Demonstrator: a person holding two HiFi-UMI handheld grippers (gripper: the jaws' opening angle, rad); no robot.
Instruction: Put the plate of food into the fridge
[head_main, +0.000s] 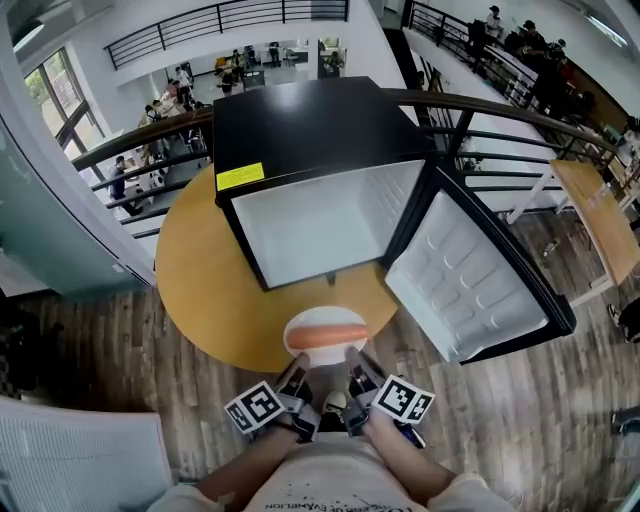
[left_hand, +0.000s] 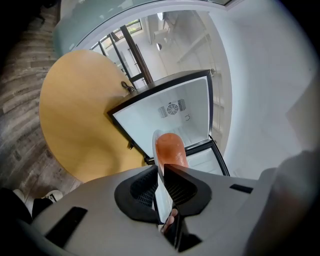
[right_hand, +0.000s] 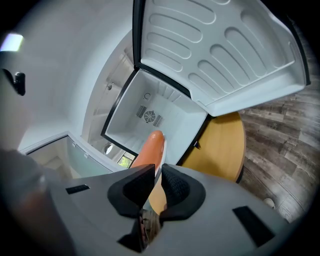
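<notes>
A white plate (head_main: 312, 345) carrying an orange-red sausage (head_main: 326, 331) is held just in front of the open black mini fridge (head_main: 300, 130). My left gripper (head_main: 299, 374) is shut on the plate's near rim at the left, and my right gripper (head_main: 355, 369) is shut on it at the right. The left gripper view shows the plate (left_hand: 159, 187) edge-on between the jaws (left_hand: 161, 194), with the sausage (left_hand: 171, 150) beyond. In the right gripper view the sausage (right_hand: 149, 150) and plate rim (right_hand: 161, 161) stick out past the jaws (right_hand: 154, 192) toward the white fridge interior (right_hand: 150, 107).
The fridge stands on a round wooden table (head_main: 200, 280). Its door (head_main: 470, 280) hangs open to the right, the moulded inner side facing up. A curved railing (head_main: 520, 115) runs behind, with a lower floor and people beyond. The floor (head_main: 100, 350) is wooden.
</notes>
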